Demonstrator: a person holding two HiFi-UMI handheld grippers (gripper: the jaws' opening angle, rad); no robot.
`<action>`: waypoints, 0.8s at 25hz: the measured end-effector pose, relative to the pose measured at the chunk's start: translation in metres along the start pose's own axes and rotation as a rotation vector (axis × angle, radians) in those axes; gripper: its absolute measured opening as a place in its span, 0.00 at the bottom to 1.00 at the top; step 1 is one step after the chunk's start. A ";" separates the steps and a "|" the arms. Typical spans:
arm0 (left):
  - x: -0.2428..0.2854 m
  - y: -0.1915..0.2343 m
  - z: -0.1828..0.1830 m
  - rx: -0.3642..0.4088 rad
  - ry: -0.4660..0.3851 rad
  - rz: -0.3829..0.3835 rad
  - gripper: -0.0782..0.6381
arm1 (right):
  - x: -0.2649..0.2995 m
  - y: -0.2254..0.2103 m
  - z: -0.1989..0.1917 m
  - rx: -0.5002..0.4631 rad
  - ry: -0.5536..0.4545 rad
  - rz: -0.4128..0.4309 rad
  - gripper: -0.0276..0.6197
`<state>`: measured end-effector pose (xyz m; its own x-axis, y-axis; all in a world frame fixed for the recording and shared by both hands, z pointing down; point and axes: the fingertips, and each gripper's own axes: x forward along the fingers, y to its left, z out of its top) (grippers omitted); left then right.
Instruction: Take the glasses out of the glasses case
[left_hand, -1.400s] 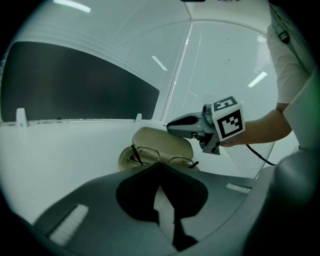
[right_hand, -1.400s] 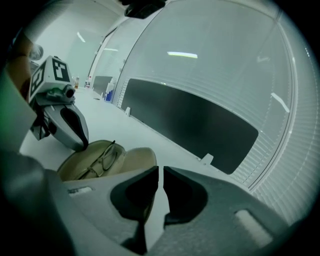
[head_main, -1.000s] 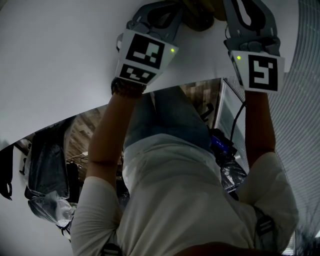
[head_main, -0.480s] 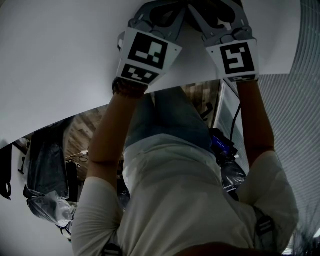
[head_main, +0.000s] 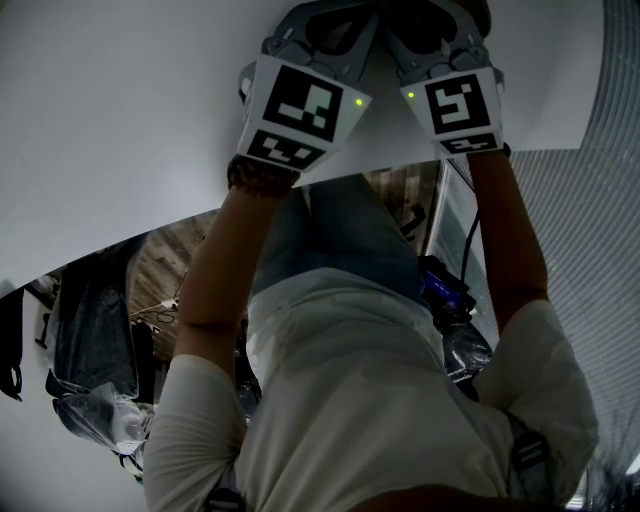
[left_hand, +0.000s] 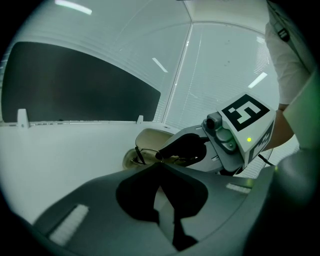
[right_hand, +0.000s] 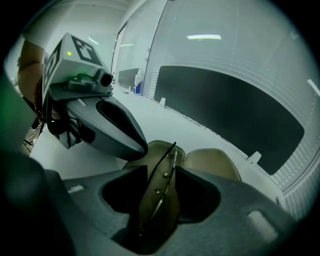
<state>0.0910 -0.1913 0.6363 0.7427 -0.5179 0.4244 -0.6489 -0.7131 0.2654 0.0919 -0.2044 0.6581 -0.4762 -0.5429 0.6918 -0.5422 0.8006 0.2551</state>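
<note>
The beige glasses case (left_hand: 150, 137) lies open on the white table (head_main: 120, 120). My left gripper (left_hand: 160, 167) sits at the case's near rim, its tips drawn together on that rim. The thin-framed glasses (right_hand: 160, 185) stand on edge between the jaws of my right gripper (right_hand: 162, 170), which are opening, with clear gaps either side of the frame. The case's lid (right_hand: 210, 160) lies just beyond. In the head view both grippers, left (head_main: 335, 25) and right (head_main: 425, 25), crowd together at the top edge and hide the case.
A long dark panel (left_hand: 75, 85) runs along the back of the table. The table's curved front edge (head_main: 330, 175) is near the person's body. Bags (head_main: 90, 330) lie on the floor below. Slatted blinds (head_main: 600, 200) are at the right.
My right gripper has come left, close beside the left one, and sunk toward the table. The beige case seen between them earlier is now covered. The left gripper has kept still.
</note>
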 end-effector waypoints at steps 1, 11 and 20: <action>0.000 0.000 0.000 0.002 0.000 -0.001 0.11 | 0.000 0.000 0.000 0.003 -0.002 0.000 0.30; 0.003 -0.003 -0.001 0.019 0.002 -0.005 0.11 | 0.000 -0.001 -0.002 -0.005 -0.010 0.003 0.28; 0.003 -0.002 0.000 0.015 -0.003 -0.005 0.11 | -0.003 -0.003 0.003 -0.009 -0.031 -0.013 0.13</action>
<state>0.0938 -0.1913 0.6373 0.7463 -0.5161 0.4204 -0.6429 -0.7225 0.2543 0.0928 -0.2065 0.6533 -0.4901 -0.5606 0.6675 -0.5425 0.7956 0.2698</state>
